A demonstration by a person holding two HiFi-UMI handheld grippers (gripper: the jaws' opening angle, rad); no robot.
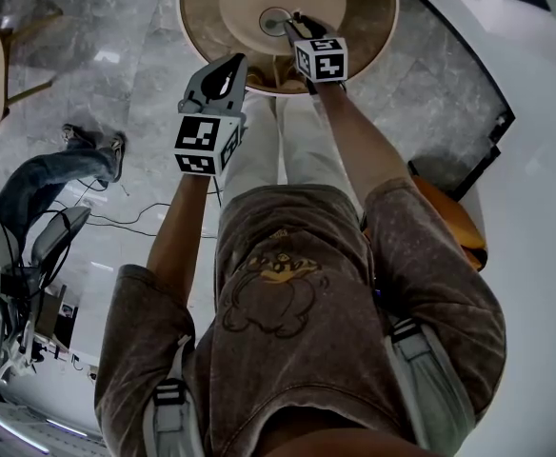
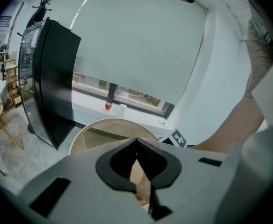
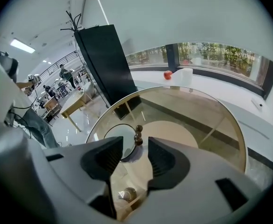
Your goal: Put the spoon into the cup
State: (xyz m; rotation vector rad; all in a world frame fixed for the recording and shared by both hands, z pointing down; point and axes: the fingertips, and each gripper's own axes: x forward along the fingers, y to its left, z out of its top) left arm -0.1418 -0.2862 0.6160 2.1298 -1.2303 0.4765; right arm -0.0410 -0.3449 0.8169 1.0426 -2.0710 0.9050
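When we look down from the head view, our right gripper (image 1: 294, 27) hovers over the cup (image 1: 275, 19) at twelve o'clock, our left gripper (image 1: 228, 68) at ten. Left gripper view: jaws pressed together, empty. Right gripper view: jaws spread, the spoon (image 3: 138, 134) standing untouched in the cup between them.

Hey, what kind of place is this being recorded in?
Probably a large open office or lab hall, indoors. It has a polished marble-look floor, a round glass table beside a long window strip, and a worktable with people near it further back.
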